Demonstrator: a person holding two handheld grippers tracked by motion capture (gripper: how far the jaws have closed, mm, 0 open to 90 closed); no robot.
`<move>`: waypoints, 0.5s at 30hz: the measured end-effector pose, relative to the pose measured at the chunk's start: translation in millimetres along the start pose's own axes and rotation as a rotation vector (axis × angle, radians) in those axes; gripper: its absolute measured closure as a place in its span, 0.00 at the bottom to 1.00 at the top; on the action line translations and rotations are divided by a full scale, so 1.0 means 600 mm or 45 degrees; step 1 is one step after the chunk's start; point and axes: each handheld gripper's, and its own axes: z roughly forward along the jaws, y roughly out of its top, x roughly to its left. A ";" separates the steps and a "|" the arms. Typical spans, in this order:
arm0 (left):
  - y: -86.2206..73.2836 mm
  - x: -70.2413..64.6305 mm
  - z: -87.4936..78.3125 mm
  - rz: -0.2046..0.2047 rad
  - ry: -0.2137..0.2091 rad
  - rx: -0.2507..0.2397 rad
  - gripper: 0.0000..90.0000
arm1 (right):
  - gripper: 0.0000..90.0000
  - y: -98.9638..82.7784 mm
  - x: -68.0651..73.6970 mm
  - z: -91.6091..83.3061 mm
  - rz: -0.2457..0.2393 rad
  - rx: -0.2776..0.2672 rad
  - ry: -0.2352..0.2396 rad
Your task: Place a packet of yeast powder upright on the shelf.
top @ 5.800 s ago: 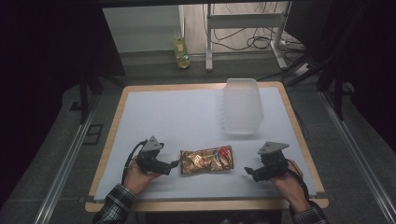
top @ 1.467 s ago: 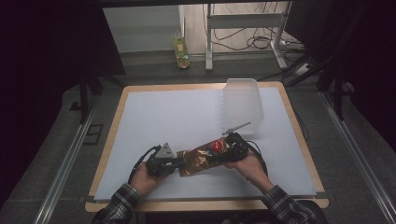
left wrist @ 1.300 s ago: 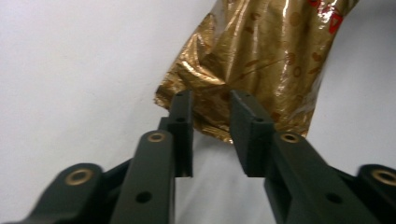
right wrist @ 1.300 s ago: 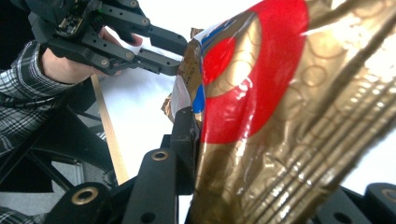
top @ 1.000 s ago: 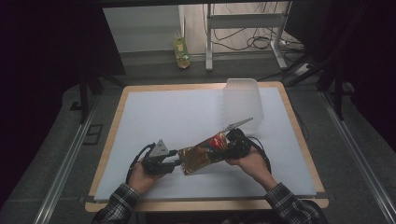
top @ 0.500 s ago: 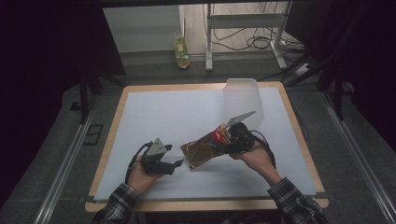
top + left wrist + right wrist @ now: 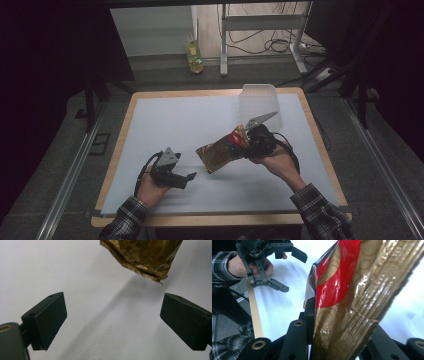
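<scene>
Item: gold-and-red snack bag (image 7: 222, 151), hanging tilted above the white table cover (image 7: 175, 120), centre-right, its low corner nearly touching the sheet. Right gripper (image 7: 245, 142) is pinching the bag's sealed end tight, likely carrying it toward the clear plastic container (image 7: 257, 102) at the far right. Left gripper (image 7: 192, 177), near left, has just been opening; its jaws are standing wide with nothing between them. Bag's printing is blurred, contents hidden; container's interior is hard to make out.

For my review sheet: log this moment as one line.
left gripper: jaws just opened, empty | right gripper: shut on crinkled gold-and-red foil snack bag, lifted off white table | clear plastic tub: untouched
</scene>
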 end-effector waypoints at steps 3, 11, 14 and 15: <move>-0.001 0.000 0.001 0.016 0.013 0.003 0.07 | 0.78 0.007 -0.001 -0.006 -0.031 0.016 -0.010; -0.002 -0.003 0.002 0.057 0.027 0.002 0.06 | 0.79 0.025 -0.001 -0.021 -0.138 0.046 -0.035; -0.002 -0.003 0.002 0.058 0.026 -0.004 0.06 | 0.79 0.031 -0.003 -0.029 -0.168 0.041 -0.055; -0.002 -0.003 0.002 0.059 0.025 -0.005 0.06 | 0.79 0.034 -0.004 -0.032 -0.178 0.040 -0.058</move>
